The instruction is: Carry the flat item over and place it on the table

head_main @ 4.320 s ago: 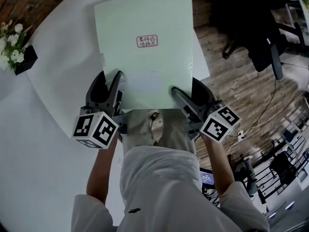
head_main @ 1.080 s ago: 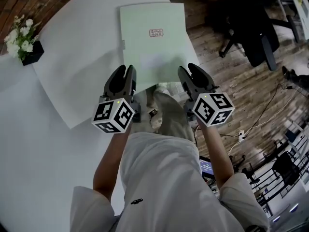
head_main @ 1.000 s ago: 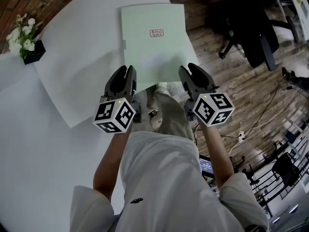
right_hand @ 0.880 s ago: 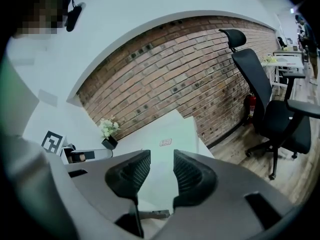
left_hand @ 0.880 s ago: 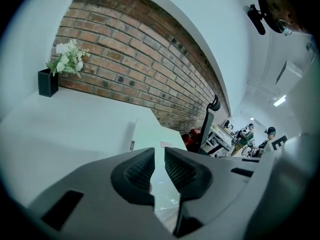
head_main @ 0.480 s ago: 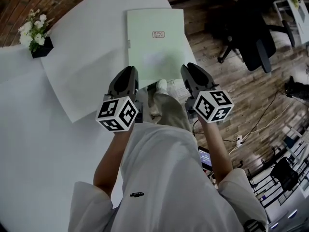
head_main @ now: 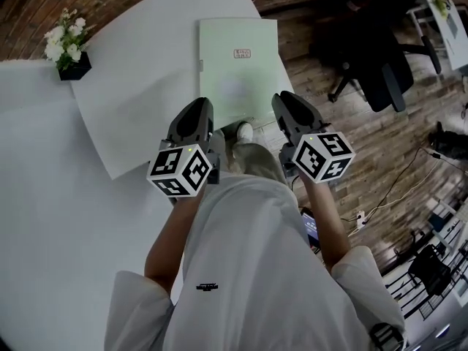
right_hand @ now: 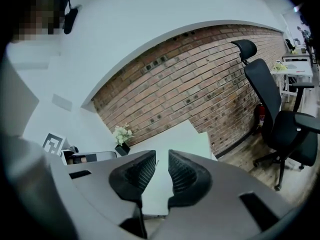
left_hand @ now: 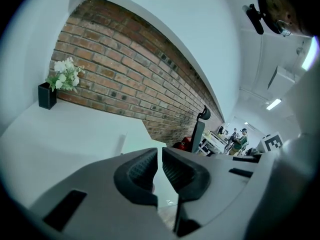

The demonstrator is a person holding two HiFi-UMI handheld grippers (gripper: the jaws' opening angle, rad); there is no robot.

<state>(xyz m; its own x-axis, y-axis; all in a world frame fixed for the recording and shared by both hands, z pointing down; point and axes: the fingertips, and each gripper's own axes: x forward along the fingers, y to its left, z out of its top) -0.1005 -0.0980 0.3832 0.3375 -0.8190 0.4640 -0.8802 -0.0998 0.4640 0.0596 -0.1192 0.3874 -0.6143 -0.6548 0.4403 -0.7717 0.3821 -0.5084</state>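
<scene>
The flat item point(head_main: 238, 68) is a pale green sheet with a small red-framed label. It lies on the white table point(head_main: 131, 86), its near end over the table's edge. My left gripper point(head_main: 199, 105) hangs short of that end, over the person's legs. Its jaws are closing with nothing between them, and only a thin slit remains in the left gripper view point(left_hand: 160, 156). My right gripper point(head_main: 287, 98) is level with it on the right. Its jaws point(right_hand: 161, 159) are closing too, still apart and empty. The sheet point(right_hand: 186, 140) shows beyond them.
A black pot of white flowers point(head_main: 67, 50) stands at the table's far left. A black office chair point(head_main: 380, 57) is on the wooden floor to the right. A brick wall point(left_hand: 125, 84) runs behind the table. The person's shoe point(head_main: 243, 131) shows under the sheet's near end.
Both grippers have drawn back from the sheet towards the person, and their jaws have narrowed. The sheet stays flat on the table.
</scene>
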